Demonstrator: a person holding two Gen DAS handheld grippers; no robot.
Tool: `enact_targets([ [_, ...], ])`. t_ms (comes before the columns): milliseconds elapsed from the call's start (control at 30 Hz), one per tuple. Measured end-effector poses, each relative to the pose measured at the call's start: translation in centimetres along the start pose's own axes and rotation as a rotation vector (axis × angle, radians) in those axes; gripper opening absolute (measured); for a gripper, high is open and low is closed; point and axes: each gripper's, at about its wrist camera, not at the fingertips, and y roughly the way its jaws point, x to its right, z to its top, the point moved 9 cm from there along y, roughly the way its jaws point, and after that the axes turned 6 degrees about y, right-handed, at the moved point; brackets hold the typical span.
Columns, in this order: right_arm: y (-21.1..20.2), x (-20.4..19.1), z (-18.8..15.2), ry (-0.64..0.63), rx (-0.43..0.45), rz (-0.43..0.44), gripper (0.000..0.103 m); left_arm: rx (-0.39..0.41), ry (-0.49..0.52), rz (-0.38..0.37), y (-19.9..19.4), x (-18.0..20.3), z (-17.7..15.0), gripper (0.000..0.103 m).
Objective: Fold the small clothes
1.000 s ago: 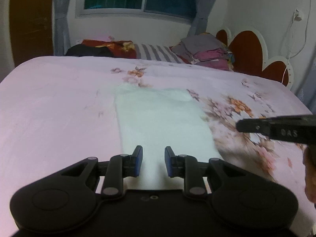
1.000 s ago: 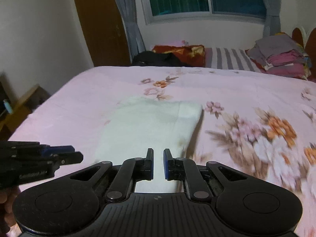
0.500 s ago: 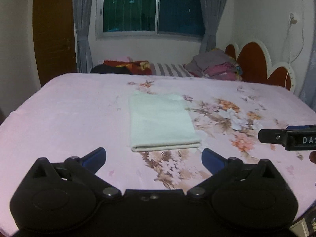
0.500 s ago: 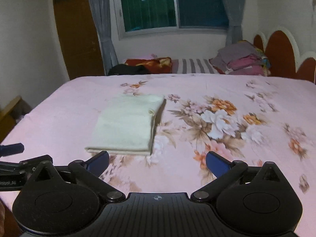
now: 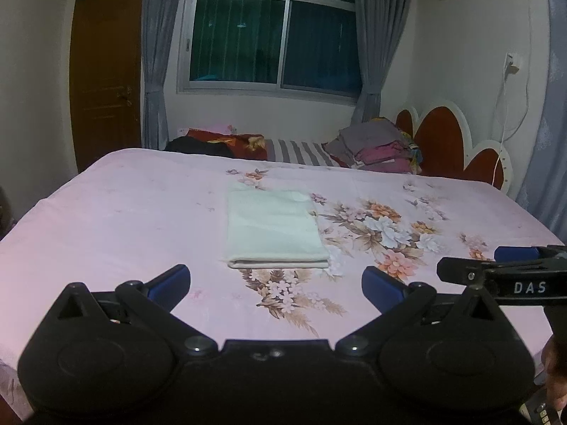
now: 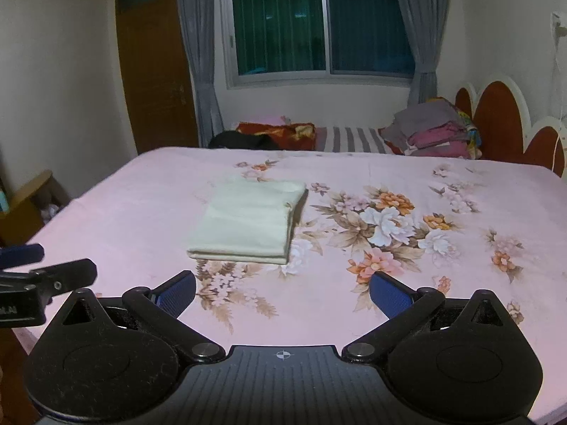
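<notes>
Left wrist view showed our folded cloth [image 5: 274,232] on the bed [image 5: 106,219], ahead of our empty, spread left gripper [image 5: 275,281], long axis running near to far. Our right gripper [image 6: 282,288], equally released, saw it ahead-left; the left sat nearer.

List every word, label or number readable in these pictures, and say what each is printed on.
"DAS": white letters on the side of the black right gripper, seen from the left wrist.
White lettering on the black left gripper, seen from the right wrist: cut off, unreadable.
Nothing else bears text.
</notes>
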Motion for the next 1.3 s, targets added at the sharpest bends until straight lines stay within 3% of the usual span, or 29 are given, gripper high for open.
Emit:
enact_targets([
  [433,-2.9,-0.8,1.3,-0.013,0.065,-0.001,0.103,0.047,-0.004,-0.003,-1.7,0.2,0.4,0.103],
  [1300,-2.4,-1.0,1.4,-0.022,0.057,0.020,0.103,0.047,0.017,0.010,-1.9,-0.4,0.9,0.103],
])
